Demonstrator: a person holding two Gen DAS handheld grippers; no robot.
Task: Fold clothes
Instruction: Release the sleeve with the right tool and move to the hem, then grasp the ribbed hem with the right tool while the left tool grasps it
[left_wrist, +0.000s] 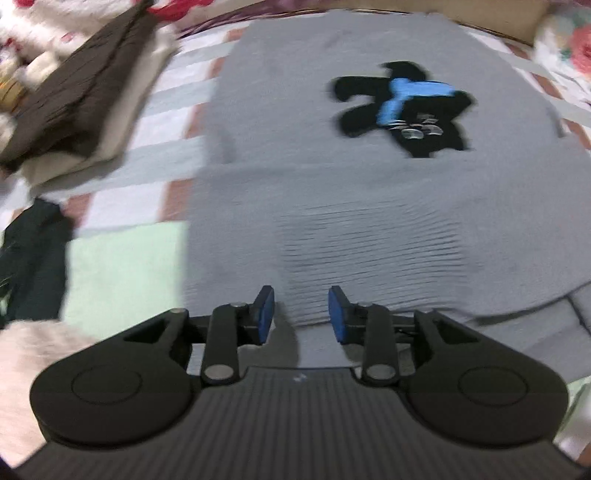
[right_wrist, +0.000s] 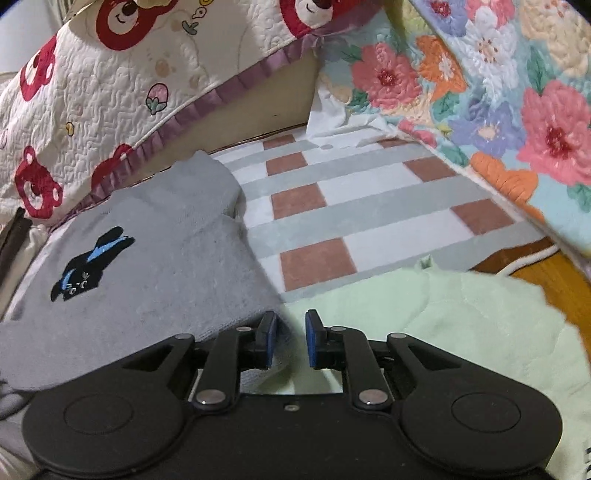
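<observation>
Both hand-held grippers, left (left_wrist: 301, 314) and right (right_wrist: 290, 339), stand spread and empty above the sweater (left_wrist: 332, 229). For the next fold, pinch its lower-frame hem at both corners evenly.

Each black tool (left_wrist: 301, 314) (right_wrist: 290, 339) has 2 blue-padded fingers (left_wrist: 266, 314), silver pivot screws, seemingly ribbed housing.

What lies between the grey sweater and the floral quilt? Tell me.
Bare checkered sheet lies between the grey sweater and the floral quilt, seen in the right wrist view.
</observation>
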